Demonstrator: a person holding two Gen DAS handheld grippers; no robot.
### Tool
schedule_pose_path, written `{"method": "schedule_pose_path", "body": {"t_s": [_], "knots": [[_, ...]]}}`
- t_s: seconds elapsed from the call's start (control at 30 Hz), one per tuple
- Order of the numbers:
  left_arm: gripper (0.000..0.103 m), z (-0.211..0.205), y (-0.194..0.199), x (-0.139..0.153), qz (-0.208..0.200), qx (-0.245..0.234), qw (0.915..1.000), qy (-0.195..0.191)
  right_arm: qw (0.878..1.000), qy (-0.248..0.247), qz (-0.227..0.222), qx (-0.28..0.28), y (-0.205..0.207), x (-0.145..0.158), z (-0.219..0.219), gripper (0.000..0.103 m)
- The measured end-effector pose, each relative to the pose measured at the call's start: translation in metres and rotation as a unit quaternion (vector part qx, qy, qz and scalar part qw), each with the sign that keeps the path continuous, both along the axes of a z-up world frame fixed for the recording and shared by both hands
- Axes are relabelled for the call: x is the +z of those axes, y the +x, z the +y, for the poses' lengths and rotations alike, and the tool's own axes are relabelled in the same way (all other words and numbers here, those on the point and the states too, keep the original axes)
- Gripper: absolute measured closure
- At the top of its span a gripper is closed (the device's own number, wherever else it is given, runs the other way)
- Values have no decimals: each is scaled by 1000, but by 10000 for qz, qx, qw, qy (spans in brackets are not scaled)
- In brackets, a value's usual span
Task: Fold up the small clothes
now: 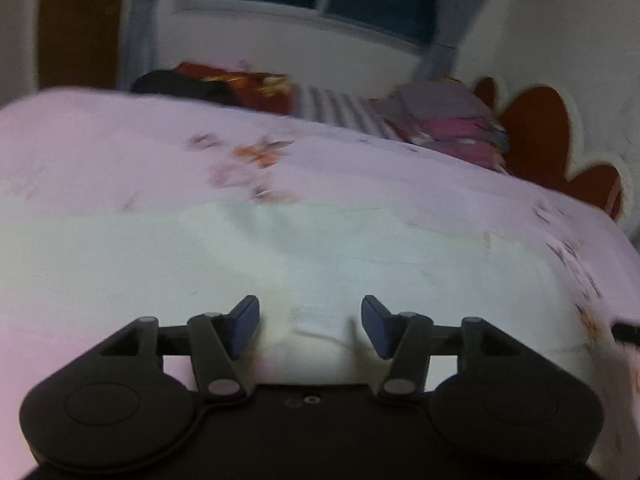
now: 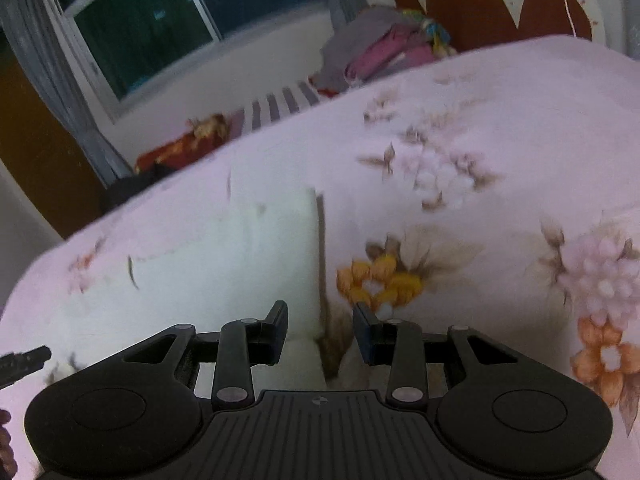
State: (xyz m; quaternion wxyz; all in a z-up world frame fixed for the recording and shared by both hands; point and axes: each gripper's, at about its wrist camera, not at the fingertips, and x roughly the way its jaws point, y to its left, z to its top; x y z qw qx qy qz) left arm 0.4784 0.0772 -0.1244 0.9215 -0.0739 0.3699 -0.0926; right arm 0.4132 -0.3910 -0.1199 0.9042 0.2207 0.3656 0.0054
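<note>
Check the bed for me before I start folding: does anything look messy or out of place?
Nothing looks damaged. The white garment lies flat on the floral sheet; both grippers, left and right, are open above it. Only the clothes pile by the headboard looks untidy.

The white garment [image 1: 280, 256] is soft matt cloth, lightly creased, lying on the bed sheet [image 1: 100, 152], a smooth pink cotton-like fabric printed with flowers; the left gripper [image 1: 310, 328] and right gripper [image 2: 320, 330] are matt black plastic with dull metal pivot pins; the headboard [image 1: 536, 132] looks padded, rust-brown.
</note>
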Motion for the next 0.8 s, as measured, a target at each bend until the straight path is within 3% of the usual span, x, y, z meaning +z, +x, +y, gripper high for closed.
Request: {"method": "schedule_pose_path", "body": {"t_s": [0.13,0.17,0.23,0.33,0.37,0.47,0.6,0.67,0.8], "knots": [[44,-52,12,-3,-24,-665,9976,-202,9990,21,-19,438,26,-2,28,70],[44,-66,15,-9,24,-805,9966,-188,9978,31,3,656,33,-5,42,93],[44,-88,22,-20,190,-988,9949,-105,9944,-56,177,1036,44,-14,66,101],[45,-87,23,-32,280,-847,9959,131,9904,-354,351,1292,47,-27,79,101],[45,-77,21,-36,291,-734,9968,137,9921,-551,379,1064,44,-29,69,101],[47,-43,18,-38,253,-327,9991,54,9975,-306,421,469,36,-33,28,103],[45,-36,23,-30,162,-147,9997,-49,9972,-286,182,668,45,-22,31,103],[44,-49,33,-27,138,-304,9994,74,9966,-204,42,793,61,-19,41,103],[43,-63,55,-32,182,-345,9991,164,9936,-375,141,1055,101,-29,68,103]]}}
